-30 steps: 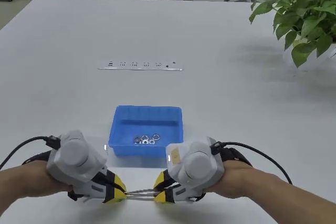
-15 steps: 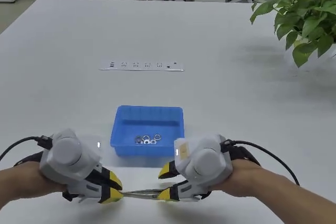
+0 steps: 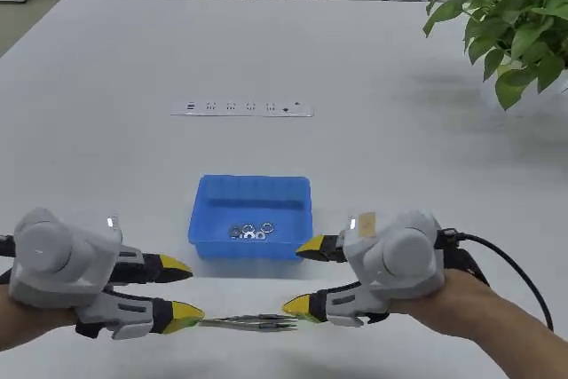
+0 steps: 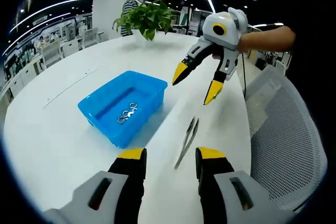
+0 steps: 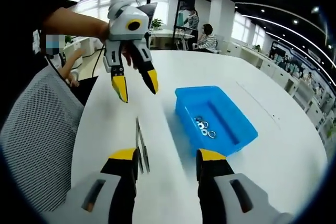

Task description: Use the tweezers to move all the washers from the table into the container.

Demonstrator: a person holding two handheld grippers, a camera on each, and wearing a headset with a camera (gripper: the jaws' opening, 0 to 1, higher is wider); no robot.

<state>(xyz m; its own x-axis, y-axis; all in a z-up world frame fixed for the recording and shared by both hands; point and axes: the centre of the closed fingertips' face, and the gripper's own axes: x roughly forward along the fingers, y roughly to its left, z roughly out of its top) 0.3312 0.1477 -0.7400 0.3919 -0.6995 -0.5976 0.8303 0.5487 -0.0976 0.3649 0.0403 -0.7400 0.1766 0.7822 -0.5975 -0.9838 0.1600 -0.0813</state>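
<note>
On the bench (image 3: 399, 130), the washers (image 3: 249, 232) lie in the container (image 3: 251, 215). The tweezers (image 3: 248, 321) lie nearer than the container, between the left tool (image 3: 186, 289) and the right tool (image 3: 300, 279). A socket strip (image 3: 241, 109) lies beyond the container, and a plant (image 3: 510, 15) stands far right.

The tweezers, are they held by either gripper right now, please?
No, the tweezers lie on the table between the open left gripper and right gripper.

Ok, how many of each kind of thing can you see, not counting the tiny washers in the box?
Grey grippers with yellow tips: 2 (left gripper, right gripper, both open)
Blue plastic container: 1
Thin metal tweezers: 1
Green leafy plant: 1
White socket strip: 1
Total: 6
The silver metal washers are too small to count.
</note>
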